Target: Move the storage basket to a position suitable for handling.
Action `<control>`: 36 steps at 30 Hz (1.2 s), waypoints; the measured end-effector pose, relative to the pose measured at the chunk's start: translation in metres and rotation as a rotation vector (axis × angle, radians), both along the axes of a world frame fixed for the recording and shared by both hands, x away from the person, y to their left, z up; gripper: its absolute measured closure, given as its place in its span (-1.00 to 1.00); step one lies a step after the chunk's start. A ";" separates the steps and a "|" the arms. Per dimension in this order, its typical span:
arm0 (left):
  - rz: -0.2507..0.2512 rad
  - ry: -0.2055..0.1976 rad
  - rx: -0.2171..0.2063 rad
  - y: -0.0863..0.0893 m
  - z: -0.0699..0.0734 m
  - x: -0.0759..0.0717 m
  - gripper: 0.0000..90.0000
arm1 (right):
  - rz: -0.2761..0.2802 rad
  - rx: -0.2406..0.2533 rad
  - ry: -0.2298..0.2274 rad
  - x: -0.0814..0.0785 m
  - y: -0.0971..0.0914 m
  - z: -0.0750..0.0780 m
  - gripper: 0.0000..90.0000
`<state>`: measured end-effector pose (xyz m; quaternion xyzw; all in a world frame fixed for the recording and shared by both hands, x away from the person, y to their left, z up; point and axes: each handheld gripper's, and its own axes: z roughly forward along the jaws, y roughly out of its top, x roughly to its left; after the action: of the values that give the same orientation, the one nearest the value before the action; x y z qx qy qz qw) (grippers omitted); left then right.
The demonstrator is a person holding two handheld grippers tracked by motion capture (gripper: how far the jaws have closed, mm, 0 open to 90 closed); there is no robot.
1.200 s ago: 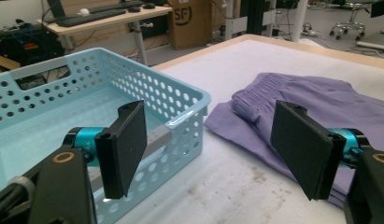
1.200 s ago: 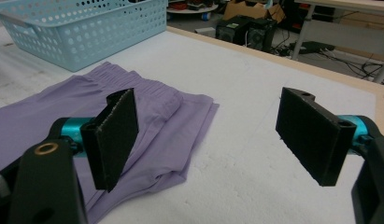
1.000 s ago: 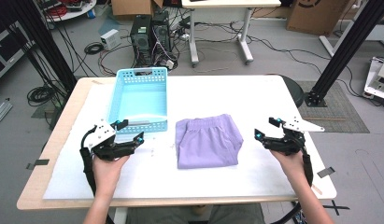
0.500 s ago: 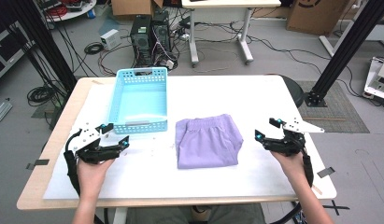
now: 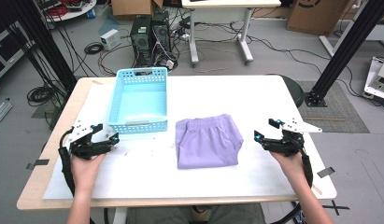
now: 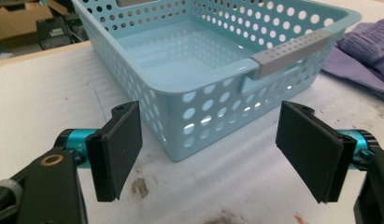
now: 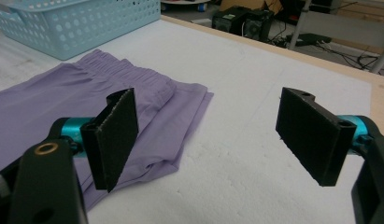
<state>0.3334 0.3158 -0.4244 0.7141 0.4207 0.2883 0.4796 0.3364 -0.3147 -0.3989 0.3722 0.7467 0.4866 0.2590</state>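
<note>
1. Lying folded on the white table [image 5: 255,100], roughly midway between its left and right edges and nearer the front edge than the back, is a pair of purple shorts [image 5: 207,146], with the elastic waistband toward the back.
2. A light blue perforated basket [image 5: 139,100] stands just left of the shorts, toward the back left part of the table; it is empty, and its grey handle strip faces the front edge.
3. The left gripper [image 5: 103,135] is held in the person's left hand [image 5: 84,165] near the front left corner, close to the basket's front left corner but not touching it.
4. In the left gripper view its jaws stand wide apart with nothing between them, and the basket's near corner shows in the gap; the shorts lie at that view's right edge.
5. The right gripper [image 5: 266,130] sits in the person's right hand [image 5: 292,161] toward the right edge of the table, near the shorts' right side and apart from them.
6. In the right gripper view its jaws are spread wide and hold nothing; the shorts lie behind the left jaw, with bare white table in the gap.
</note>
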 end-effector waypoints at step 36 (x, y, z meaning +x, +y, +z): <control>-0.107 0.041 -0.013 -0.008 -0.007 0.036 0.06 | 0.015 -0.020 0.022 0.002 0.008 -0.004 -0.51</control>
<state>0.3695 0.3079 -0.4317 0.7383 0.3934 0.2450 0.4901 0.3383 -0.3063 -0.4028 0.3692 0.7571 0.4770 0.2508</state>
